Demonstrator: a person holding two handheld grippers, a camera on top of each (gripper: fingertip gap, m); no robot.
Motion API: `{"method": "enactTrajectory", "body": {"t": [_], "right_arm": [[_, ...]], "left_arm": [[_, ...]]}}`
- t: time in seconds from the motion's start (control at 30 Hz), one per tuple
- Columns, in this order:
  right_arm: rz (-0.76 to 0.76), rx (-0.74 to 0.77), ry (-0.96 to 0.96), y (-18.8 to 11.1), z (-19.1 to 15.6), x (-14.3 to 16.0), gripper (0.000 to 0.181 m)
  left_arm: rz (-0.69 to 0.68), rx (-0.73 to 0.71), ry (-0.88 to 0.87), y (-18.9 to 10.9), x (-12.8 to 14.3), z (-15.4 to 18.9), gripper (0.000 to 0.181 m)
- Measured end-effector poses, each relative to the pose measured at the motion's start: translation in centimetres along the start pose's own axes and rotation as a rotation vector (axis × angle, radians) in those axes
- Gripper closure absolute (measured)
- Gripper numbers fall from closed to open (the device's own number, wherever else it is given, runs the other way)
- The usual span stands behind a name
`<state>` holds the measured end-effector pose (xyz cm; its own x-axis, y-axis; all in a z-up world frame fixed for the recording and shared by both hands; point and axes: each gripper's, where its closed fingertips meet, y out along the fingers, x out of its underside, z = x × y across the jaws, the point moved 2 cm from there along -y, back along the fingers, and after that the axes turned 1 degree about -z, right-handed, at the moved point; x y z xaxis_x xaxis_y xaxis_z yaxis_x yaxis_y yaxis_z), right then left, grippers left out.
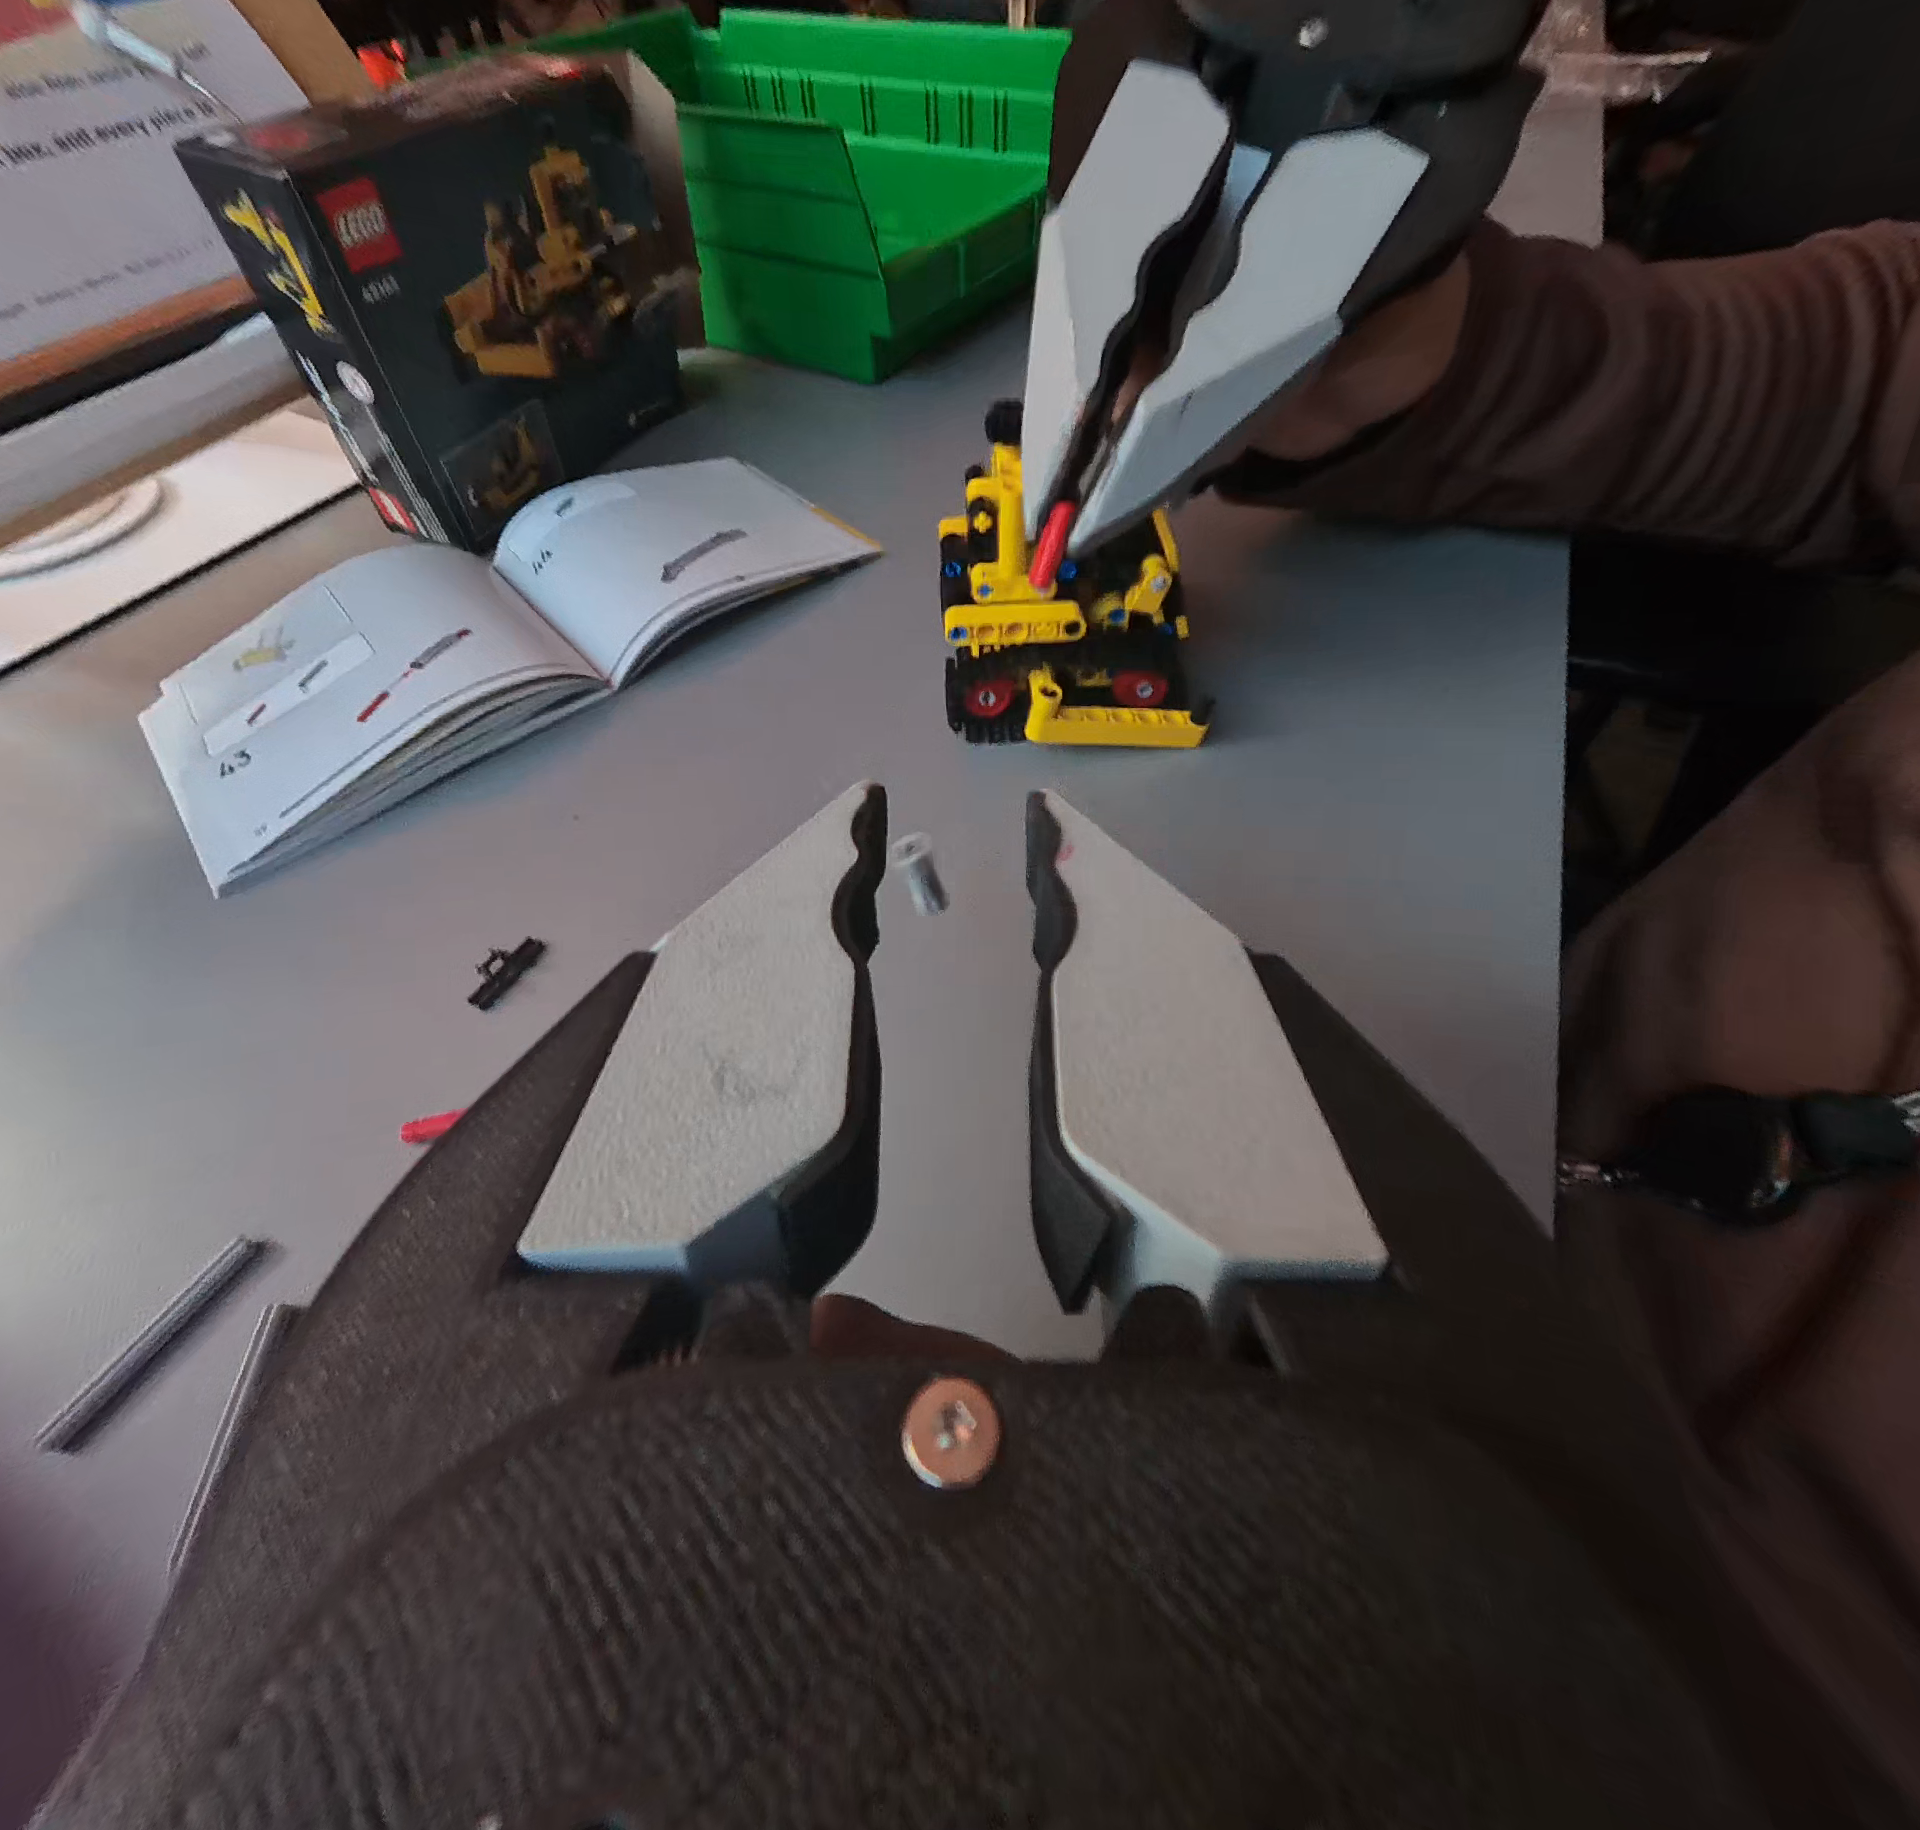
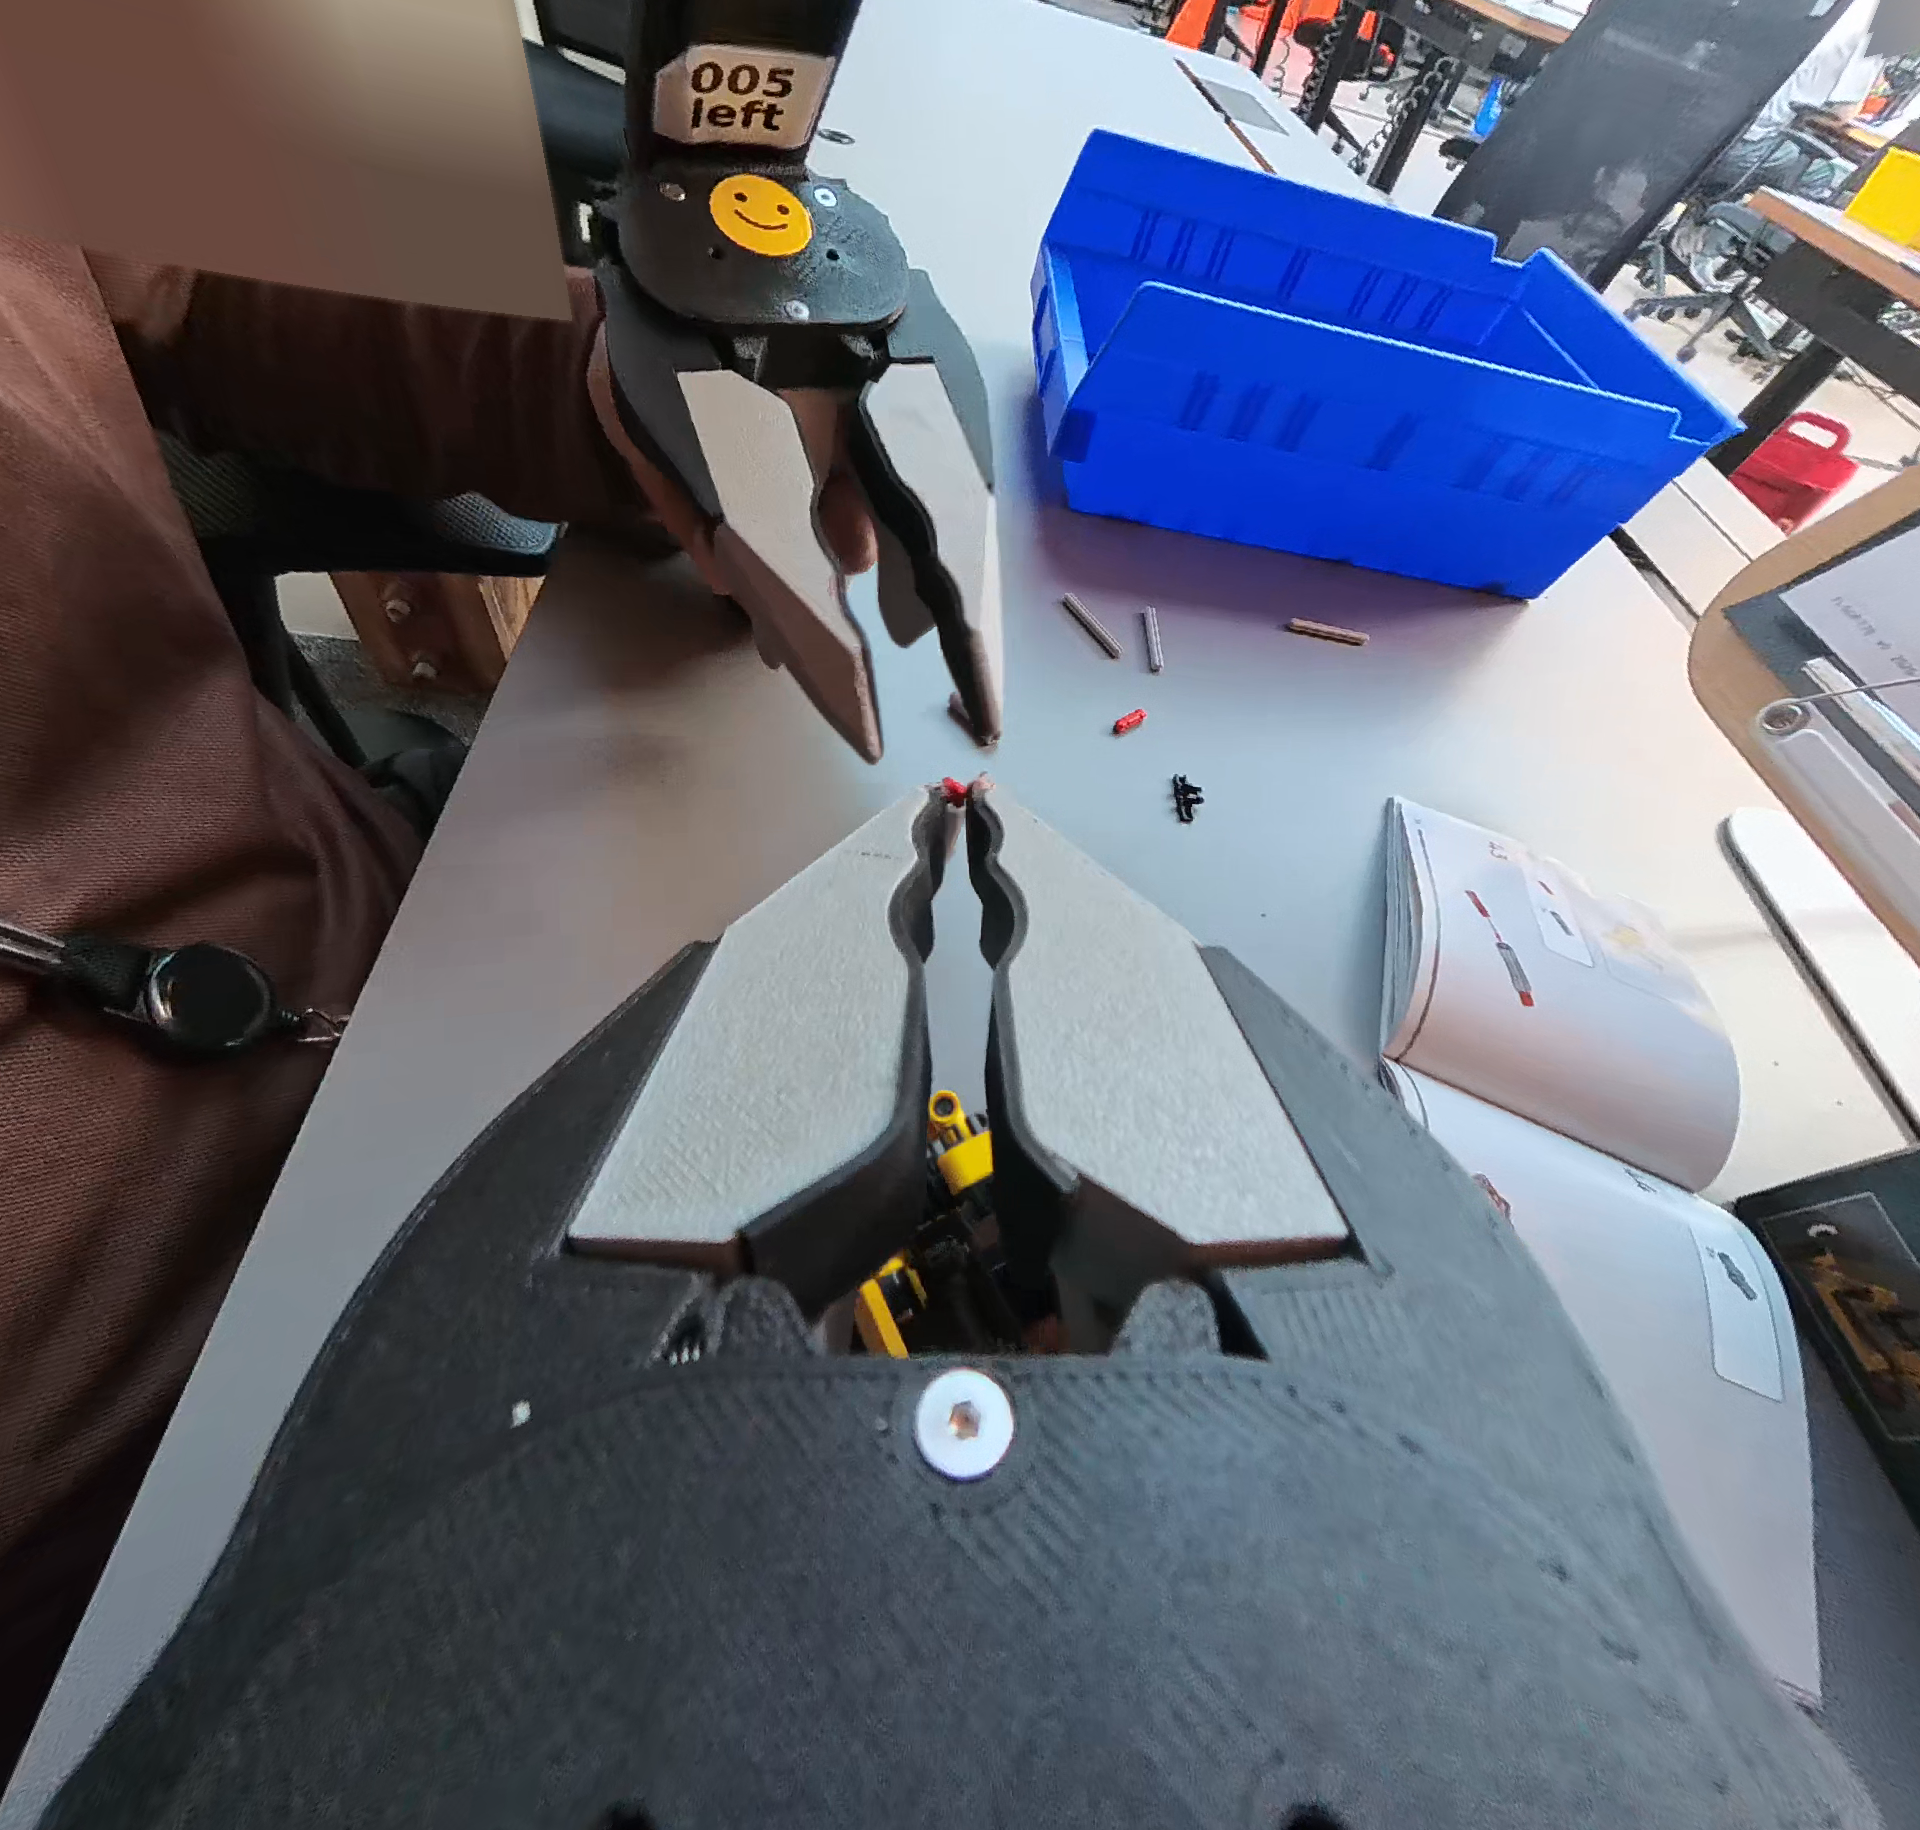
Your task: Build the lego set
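The yellow and black bulldozer model stands on the grey table. My right gripper is shut on a red axle and holds it down against the top of the model. In the right wrist view the red axle tip shows between the right gripper's closed tips, and part of the model shows below the fingers. My left gripper is open and low over the table, with a small grey connector lying between its tips. It also shows in the right wrist view.
An open instruction booklet and the set's box lie left of the model, with a green bin behind. Loose on the table: a black piece, a red pin, grey axles. A blue bin stands beyond them. The left gripper's tips are roughly 5 cm from the right gripper's. My left tips are roughly 12 cm from the black piece. The right camera catches it too, in the right wrist view.
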<state>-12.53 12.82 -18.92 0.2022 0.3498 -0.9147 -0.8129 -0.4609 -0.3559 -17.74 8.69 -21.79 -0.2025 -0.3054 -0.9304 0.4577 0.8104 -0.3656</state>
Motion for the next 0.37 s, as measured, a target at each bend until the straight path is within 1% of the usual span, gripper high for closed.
{"method": "enactTrajectory", "body": {"t": [0.07,0.1,0.17,0.23,0.3,0.37], "right_arm": [[0.010,0.007,0.009,-0.3,0.3,-0.1,0.181],[0.011,0.010,0.011,-0.5,0.4,-0.1,0.181],[0.014,0.014,0.012,-0.8,0.4,-0.1,0.181],[0.010,0.017,0.011,-1.0,0.4,0.1,0.181],[0.004,0.015,0.015,-1.0,0.4,0.2,0.180],[-0.004,0.009,0.022,-1.1,0.3,0.3,0.180]], "left_arm": [[-0.092,-0.001,-0.012,0.1,1.1,-0.2,0.150],[-0.116,-0.010,-0.004,0.1,1.3,-0.4,0.149],[-0.138,-0.018,0.027,-0.2,1.7,-0.5,0.151],[-0.194,-0.002,0.048,-0.3,2.5,-0.7,0.152],[-0.229,-0.018,0.069,-0.2,2.9,-1.2,0.155],[-0.241,0.027,0.076,0.2,2.7,-0.8,0.160]]}}
